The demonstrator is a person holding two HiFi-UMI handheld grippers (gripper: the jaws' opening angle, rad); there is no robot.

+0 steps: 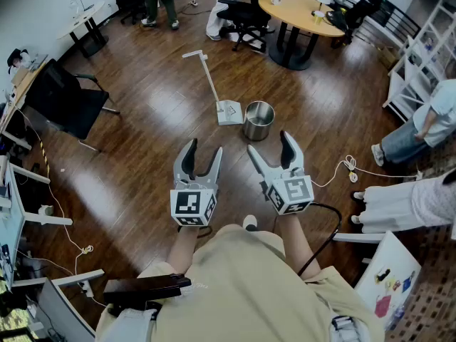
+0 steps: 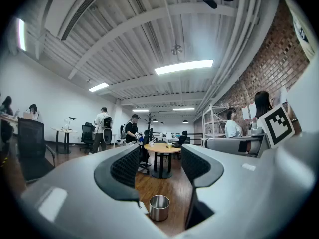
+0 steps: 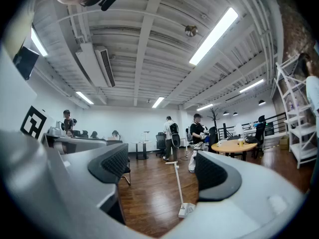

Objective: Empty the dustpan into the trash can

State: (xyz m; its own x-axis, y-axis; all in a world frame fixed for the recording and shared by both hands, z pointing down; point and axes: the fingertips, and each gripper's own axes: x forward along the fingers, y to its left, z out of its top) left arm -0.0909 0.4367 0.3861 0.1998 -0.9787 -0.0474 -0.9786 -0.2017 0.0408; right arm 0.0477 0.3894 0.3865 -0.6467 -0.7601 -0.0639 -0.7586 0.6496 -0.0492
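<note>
Left gripper [image 1: 204,149]: jaws stood spread, nothing between
Right gripper [image 1: 268,142]: jaws stood spread, nothing between
Dustpan [image 1: 229,111]: sat on floor [image 1: 157,105], just left of can
Can [image 1: 258,120]: upright, ahead of both grippers

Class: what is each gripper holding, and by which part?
Nothing is held: the left gripper and the right gripper both show open, empty jaws; the dustpan stands untouched ahead.

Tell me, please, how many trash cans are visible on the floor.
1. The metal trash can stands on the wood floor, beside the long-handled dustpan, to its right in the head view. Others may be hidden.
</note>
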